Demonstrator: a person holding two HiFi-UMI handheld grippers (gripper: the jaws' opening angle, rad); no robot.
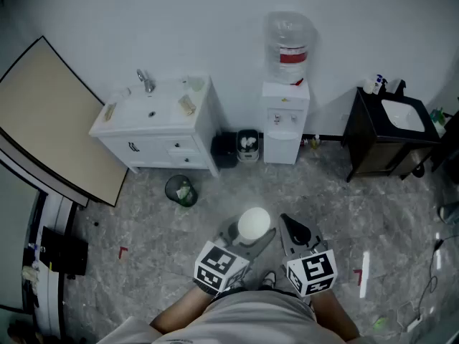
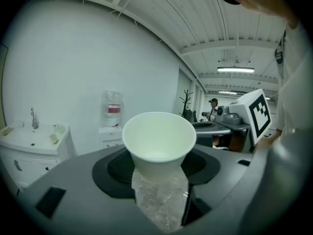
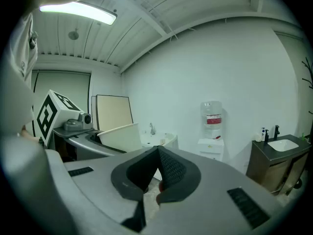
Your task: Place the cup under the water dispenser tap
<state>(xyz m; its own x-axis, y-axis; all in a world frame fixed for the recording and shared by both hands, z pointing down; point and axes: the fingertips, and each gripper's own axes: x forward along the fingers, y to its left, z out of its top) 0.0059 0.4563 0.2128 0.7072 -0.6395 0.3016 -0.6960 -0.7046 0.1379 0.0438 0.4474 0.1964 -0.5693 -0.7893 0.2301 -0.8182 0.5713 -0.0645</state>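
Observation:
A white paper cup [image 1: 253,223] stands upright between the jaws of my left gripper [image 1: 252,232], which is shut on it low on its wall. In the left gripper view the empty cup [image 2: 159,138] fills the middle, with the pads [image 2: 117,168] pressing its sides. My right gripper [image 1: 292,229] is held just right of the cup, its jaws shut with nothing between them; its tips [image 3: 157,153] meet. The white water dispenser [image 1: 285,117], a clear bottle on top, stands against the far wall, well ahead of both grippers. It is also visible as the dispenser [image 2: 112,126] and dispenser [image 3: 212,137].
A white sink cabinet [image 1: 154,124] stands left of the dispenser, with two small dark bins [image 1: 237,147] between them and a round bin [image 1: 181,190] on the floor. A dark vanity [image 1: 391,138] is at the right, and a beige board [image 1: 50,120] leans at the left.

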